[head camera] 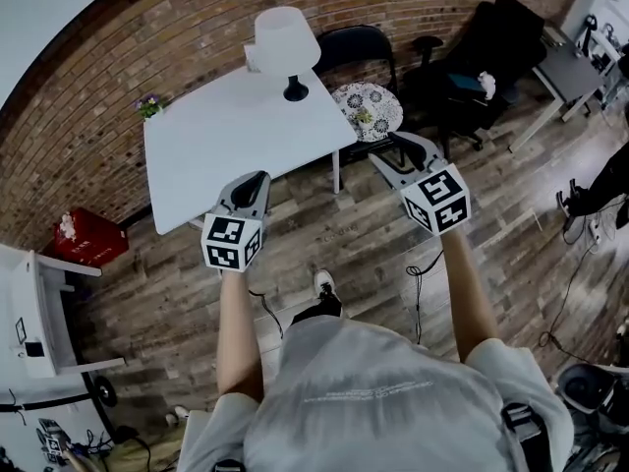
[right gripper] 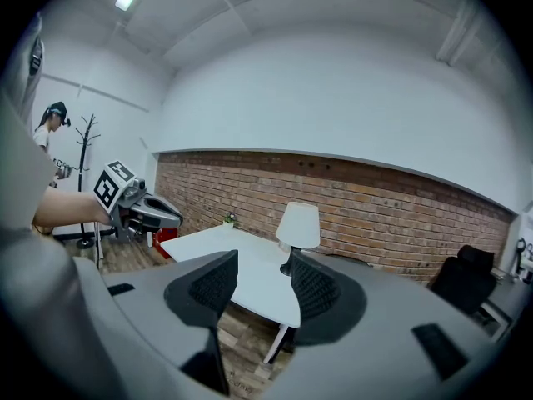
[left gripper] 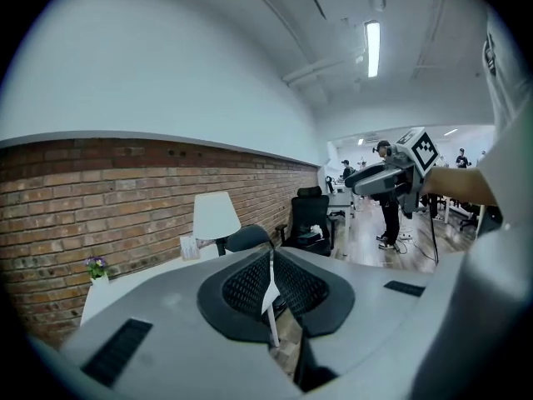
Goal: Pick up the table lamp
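The table lamp [head camera: 286, 41] has a white shade and a black foot and stands at the far edge of the white table [head camera: 226, 141]. It also shows as the lamp [left gripper: 215, 216] beyond the left jaws and as the lamp [right gripper: 298, 226] just past the right jaws. My left gripper [head camera: 257, 181] hovers over the table's near edge, shut on nothing, pads together [left gripper: 271, 286]. My right gripper [head camera: 398, 155] is held in the air to the right of the table, open and empty [right gripper: 256, 287]. Both are well short of the lamp.
A small flower pot [head camera: 149, 106] stands on the table's left corner, and a white card [head camera: 253, 59] stands beside the lamp. Behind the table are a black chair [head camera: 356, 45] and a round patterned side table [head camera: 367, 109]. A red box [head camera: 88, 236] lies on the floor at left, and an office chair [head camera: 472, 62] stands at right.
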